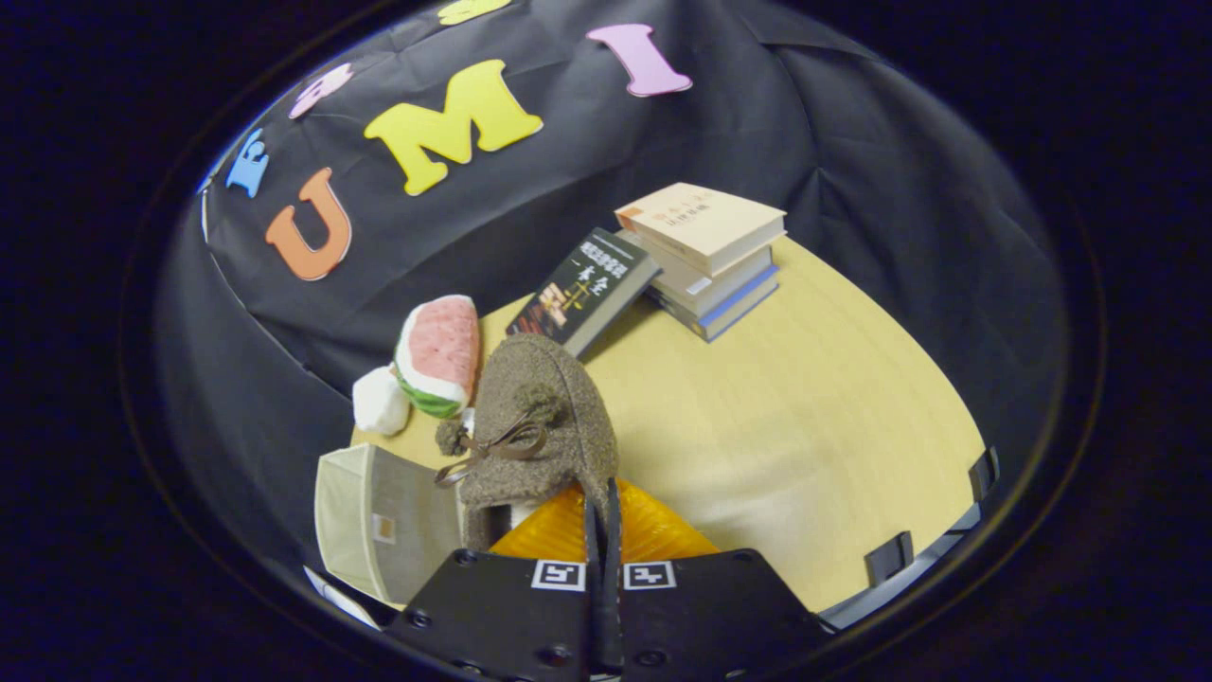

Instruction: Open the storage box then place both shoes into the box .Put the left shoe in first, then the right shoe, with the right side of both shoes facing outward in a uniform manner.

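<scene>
A brown fuzzy shoe (540, 426) with a bow and small pompoms hangs tilted just ahead of my fingers, toe pointing away from me. My gripper (603, 516) is shut, its fingers pinching the shoe's rear edge. An orange ribbed surface (653, 535) shows right under the fingers behind the shoe; I cannot tell whether it belongs to this shoe. The pale translucent storage box (379, 521) stands to the left of the shoe, close to the fingers, near the table's left edge.
A watermelon-slice plush (440, 355) and a white plush (379, 400) lie beyond the box. A dark book (582, 289) leans against a stack of books (710, 256) at the back. The wooden table (805, 426) stretches out to the right.
</scene>
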